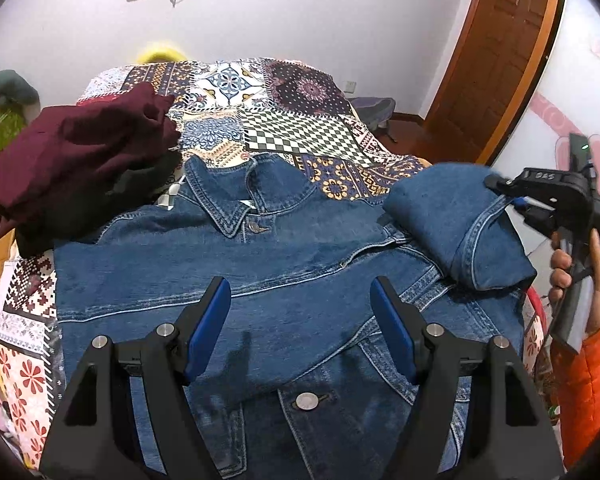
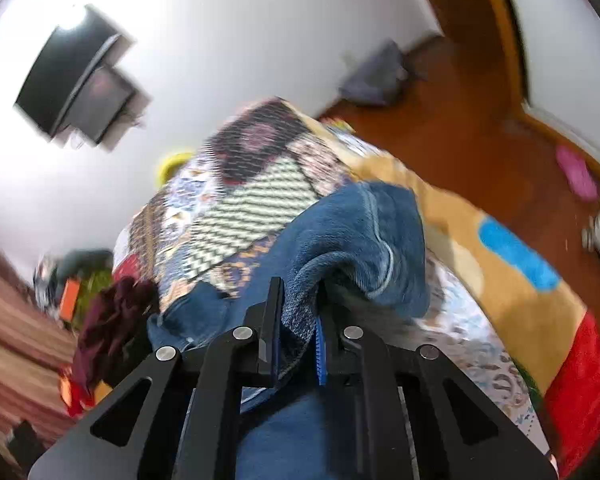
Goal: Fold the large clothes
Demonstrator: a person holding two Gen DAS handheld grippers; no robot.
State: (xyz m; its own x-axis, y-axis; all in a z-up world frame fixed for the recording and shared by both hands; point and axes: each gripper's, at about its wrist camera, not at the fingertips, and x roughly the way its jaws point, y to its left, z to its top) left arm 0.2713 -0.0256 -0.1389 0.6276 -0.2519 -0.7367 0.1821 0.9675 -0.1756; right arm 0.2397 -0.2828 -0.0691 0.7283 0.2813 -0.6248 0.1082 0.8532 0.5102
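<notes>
Flat denim jacket (image 1: 284,264), collar pointing away.

**Jacket on the bed, sleeve lifted at the right**

The jacket (image 1: 260,264) lies spread on the bed (image 1: 300,128), collar toward the far wall. A heap of clothes (image 1: 76,168) sits on the bed at its left shoulder. The left tool (image 1: 300,312) hangs over the jacket's near middle. To the right, the right tool (image 2: 296,320) grips the sleeve (image 1: 452,220), folded inward over the jacket. A door (image 1: 496,48) stands behind, to the right.
</notes>
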